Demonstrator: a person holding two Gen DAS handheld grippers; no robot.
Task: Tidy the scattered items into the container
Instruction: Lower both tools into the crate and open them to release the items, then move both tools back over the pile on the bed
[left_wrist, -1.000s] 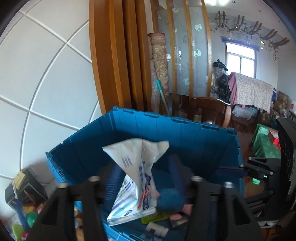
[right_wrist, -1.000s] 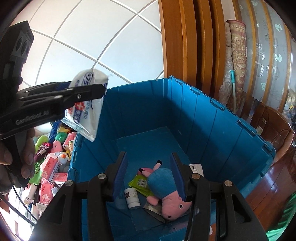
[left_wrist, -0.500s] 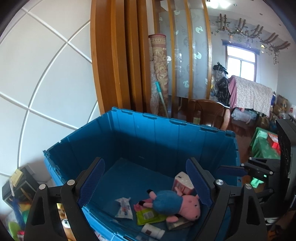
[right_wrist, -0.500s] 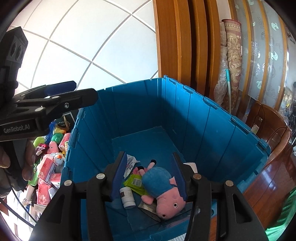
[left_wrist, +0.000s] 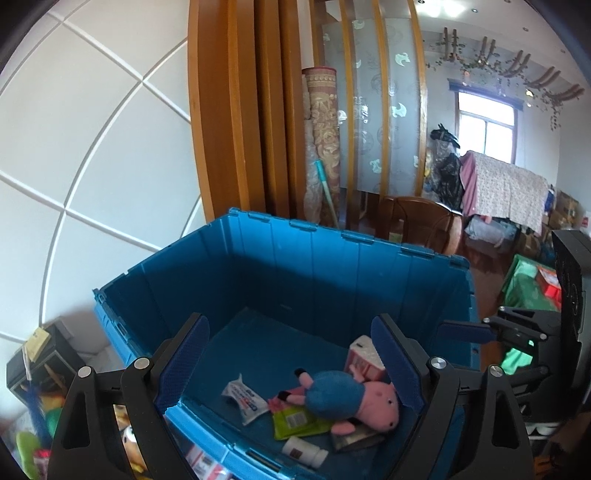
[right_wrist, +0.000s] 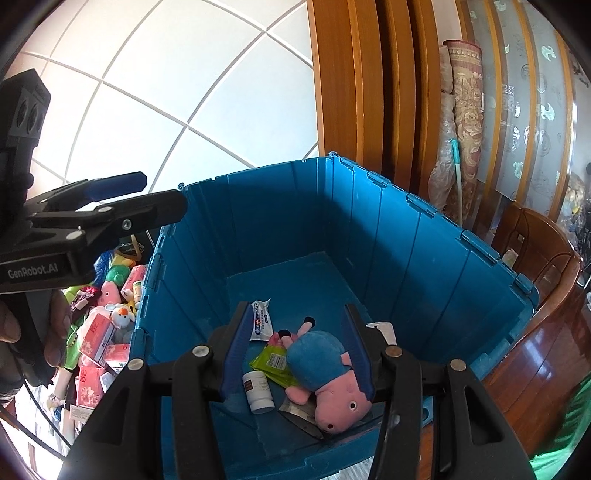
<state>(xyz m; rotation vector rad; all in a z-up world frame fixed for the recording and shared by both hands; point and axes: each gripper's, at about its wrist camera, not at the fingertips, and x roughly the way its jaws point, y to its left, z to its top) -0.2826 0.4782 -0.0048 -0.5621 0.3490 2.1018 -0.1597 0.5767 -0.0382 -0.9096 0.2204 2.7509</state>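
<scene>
Beside a white panelled wall (left_wrist: 92, 155), blue container (left_wrist: 295, 266), wooden chair (left_wrist: 421, 221)

"GenRobot.AI" (white lettering) on left gripper (right_wrist: 155, 199).

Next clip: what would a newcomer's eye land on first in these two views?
The big blue crate fills both views, open-topped, against the white panelled wall. On its floor lies a pink pig plush in a blue dress, on a green packet, with a white bottle and a white pouch beside it. Left of the crate sits a bright heap of toys and pink packs.
</scene>
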